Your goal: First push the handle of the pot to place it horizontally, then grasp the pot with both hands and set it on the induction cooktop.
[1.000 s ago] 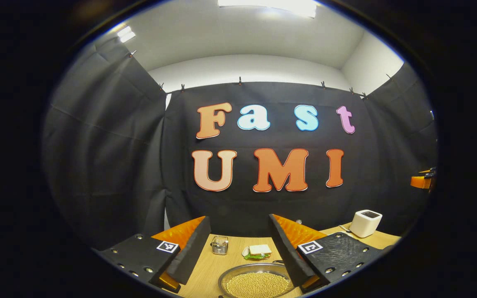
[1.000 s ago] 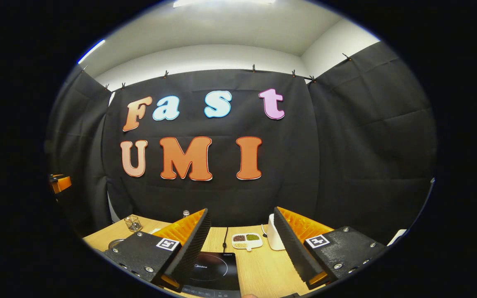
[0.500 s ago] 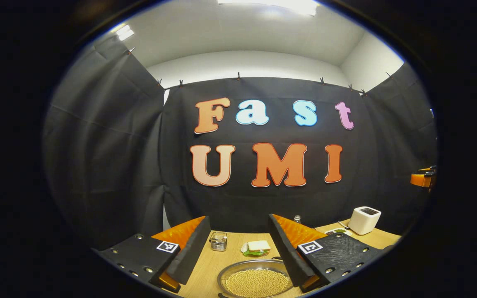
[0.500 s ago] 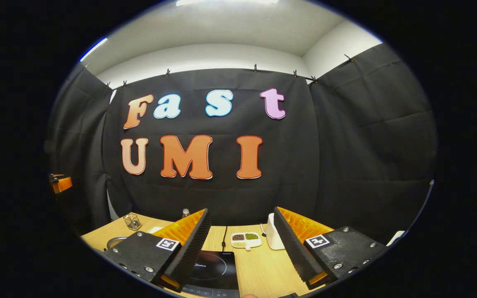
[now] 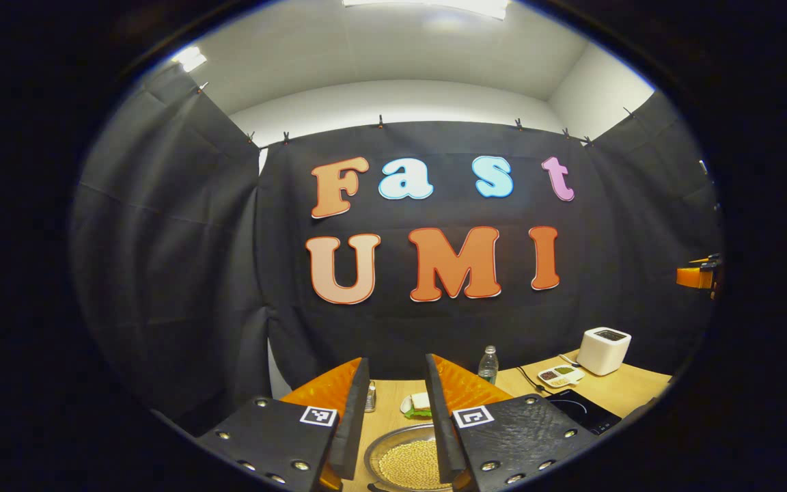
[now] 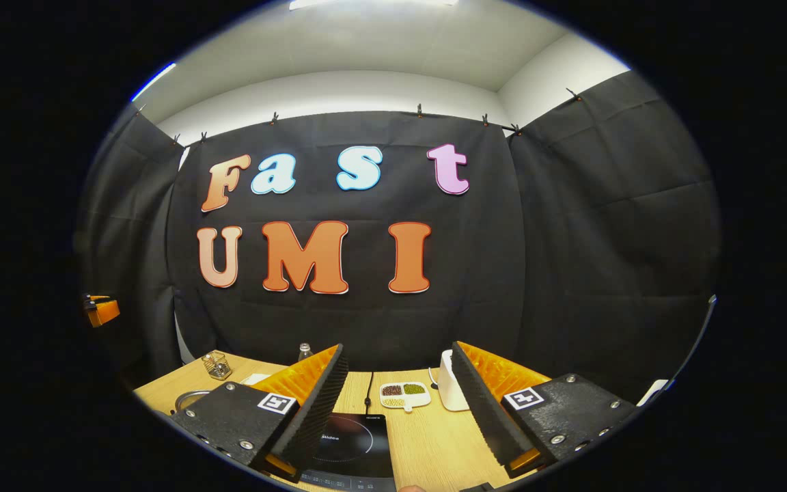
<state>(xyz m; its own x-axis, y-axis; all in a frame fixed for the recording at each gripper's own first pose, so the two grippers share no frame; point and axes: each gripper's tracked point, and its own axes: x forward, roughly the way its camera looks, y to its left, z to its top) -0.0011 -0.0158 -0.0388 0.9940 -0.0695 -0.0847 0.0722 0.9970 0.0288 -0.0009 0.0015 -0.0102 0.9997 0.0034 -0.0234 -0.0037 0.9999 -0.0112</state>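
Left gripper view: the left gripper [image 5: 393, 410] hangs above the pot [image 5: 410, 456], its fingers narrowed to a slim gap and pressing on nothing. The pot, a shallow metal vessel of pale beans, sits on the wooden table [image 5: 629, 391]; its near rim is cut off and its sides are hidden behind the fingers (no handle can be made out here). Beyond it a sandwich [image 5: 419, 404] is half hidden, with a water bottle [image 5: 488, 364] to the right.

Right gripper view: the right gripper [image 6: 400, 400] is spread wide and empty above the induction cooktop [image 6: 356, 447], whose printed brand is too blurred to read. A divided dish [image 6: 405, 394] lies just behind the cooktop.
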